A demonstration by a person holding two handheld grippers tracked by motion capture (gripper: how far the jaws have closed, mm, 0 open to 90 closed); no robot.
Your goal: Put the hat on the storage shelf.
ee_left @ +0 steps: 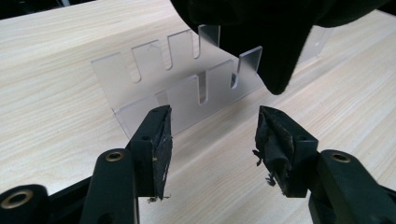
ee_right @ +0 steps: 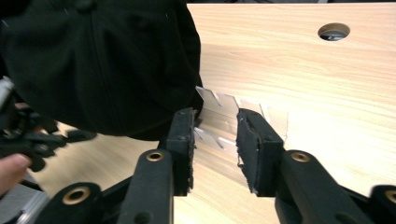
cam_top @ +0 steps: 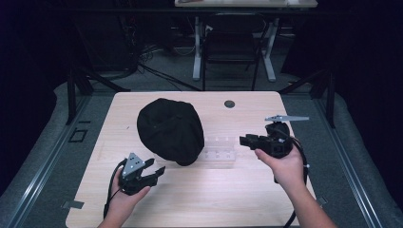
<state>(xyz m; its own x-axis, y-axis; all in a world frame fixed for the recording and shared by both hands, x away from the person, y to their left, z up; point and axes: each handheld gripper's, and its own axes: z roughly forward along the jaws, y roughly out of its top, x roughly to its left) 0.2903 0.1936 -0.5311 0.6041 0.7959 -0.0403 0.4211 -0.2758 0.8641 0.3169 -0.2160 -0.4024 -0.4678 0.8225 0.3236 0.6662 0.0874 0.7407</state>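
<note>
Where black cap (cam_top: pixel 170 130) rests, clear slotted rack (cam_top: pixel 219 153) holds its edge.

Table (cam_top: pixel 142 199): light wood, rounded corners, stood on grey floor (cam_top: pixel 43 156). Round hole (cam_top: pixel 229 103) sat near table's far edge. Chair (cam_top: pixel 231 45) stood behind table, dark, empty. White desk legs (cam_top: pixel 196 47) flanked chair. Cables (cam_top: pixel 142 61) lay on floor at far left. Black stand legs (cam_top: pixel 78 85) stood beside table's far corners.
</note>
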